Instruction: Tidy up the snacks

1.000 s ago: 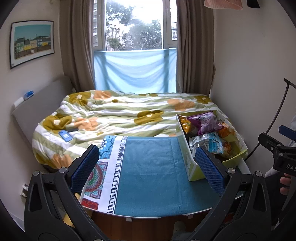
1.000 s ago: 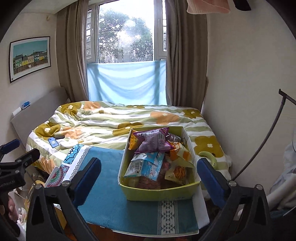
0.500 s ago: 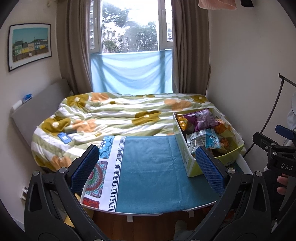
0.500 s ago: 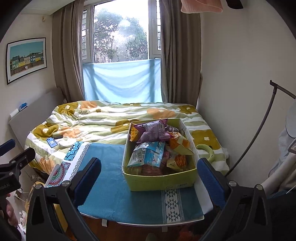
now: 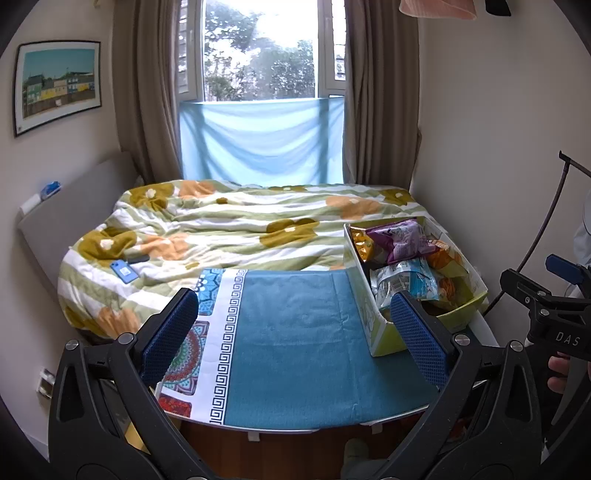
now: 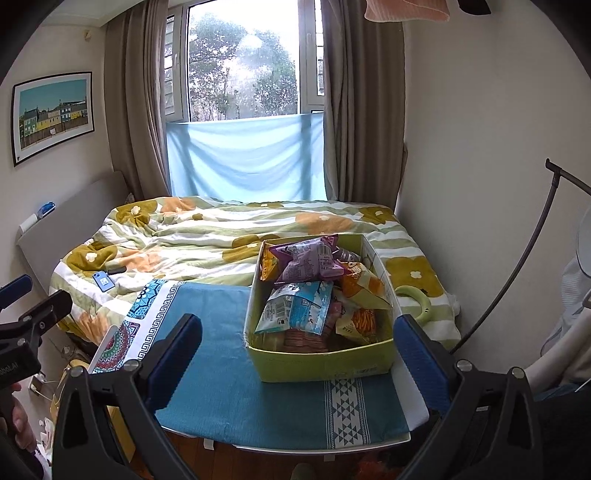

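The left gripper is hanging level with its jaws spread wide, gripping nothing. The right gripper is doing likewise, jaws wide apart and bare, side by side with the left.

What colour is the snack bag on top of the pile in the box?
Purple, with pale print. The purple bag shows best in the right wrist view.

Lower snack packs in yellow box hidden under purple bag and blue bag. Print on packs too small to be read. Near box corner covered by left gripper finger in left view. Pink cloth above box cut off by top edge.
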`<state>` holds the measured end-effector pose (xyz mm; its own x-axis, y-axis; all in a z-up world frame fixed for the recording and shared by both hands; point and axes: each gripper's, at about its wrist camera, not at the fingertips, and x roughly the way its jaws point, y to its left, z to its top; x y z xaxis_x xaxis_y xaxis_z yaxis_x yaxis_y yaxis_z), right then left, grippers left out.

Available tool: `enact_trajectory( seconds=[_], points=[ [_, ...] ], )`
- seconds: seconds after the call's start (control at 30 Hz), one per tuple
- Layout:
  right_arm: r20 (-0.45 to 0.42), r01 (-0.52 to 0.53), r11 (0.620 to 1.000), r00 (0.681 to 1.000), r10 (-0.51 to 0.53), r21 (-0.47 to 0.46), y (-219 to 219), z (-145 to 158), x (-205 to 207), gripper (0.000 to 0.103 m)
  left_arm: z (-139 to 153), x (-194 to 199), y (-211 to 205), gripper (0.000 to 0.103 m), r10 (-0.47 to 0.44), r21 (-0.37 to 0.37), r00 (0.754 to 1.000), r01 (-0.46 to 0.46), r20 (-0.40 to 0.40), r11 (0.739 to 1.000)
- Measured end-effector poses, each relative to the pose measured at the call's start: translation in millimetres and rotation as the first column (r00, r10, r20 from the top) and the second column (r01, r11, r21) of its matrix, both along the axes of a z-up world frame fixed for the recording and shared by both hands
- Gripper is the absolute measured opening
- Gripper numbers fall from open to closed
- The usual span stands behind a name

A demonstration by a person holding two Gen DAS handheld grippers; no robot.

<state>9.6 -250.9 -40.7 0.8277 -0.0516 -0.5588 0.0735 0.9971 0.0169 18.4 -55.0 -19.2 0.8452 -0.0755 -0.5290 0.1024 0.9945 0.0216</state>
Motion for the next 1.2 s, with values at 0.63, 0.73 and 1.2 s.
enact_trajectory(
  seconds=[0.63,0.73,1.2],
  points=[
    [-0.011,-0.009,1.0,1.0,0.009,0.002,-0.9,-2.3,9.7,0.103,1.0,7.7,1.9,0.103,-0.001,-0.002,1.0,0.001,-0.004,1.0],
    [-0.014,-0.01,1.0,1.0,0.01,0.008,-1.4,-2.5,11.2,0.103,0.5,7.8,3.4,0.103,0.0,-0.003,1.0,0.0,-0.006,1.0],
    [-0.026,-0.009,1.0,1.0,0.009,0.003,4.8,-6.5,14.0,0.103,-3.2,9.6,11.7,0.103,-0.001,0.016,1.0,0.001,-0.012,1.0]
  ],
)
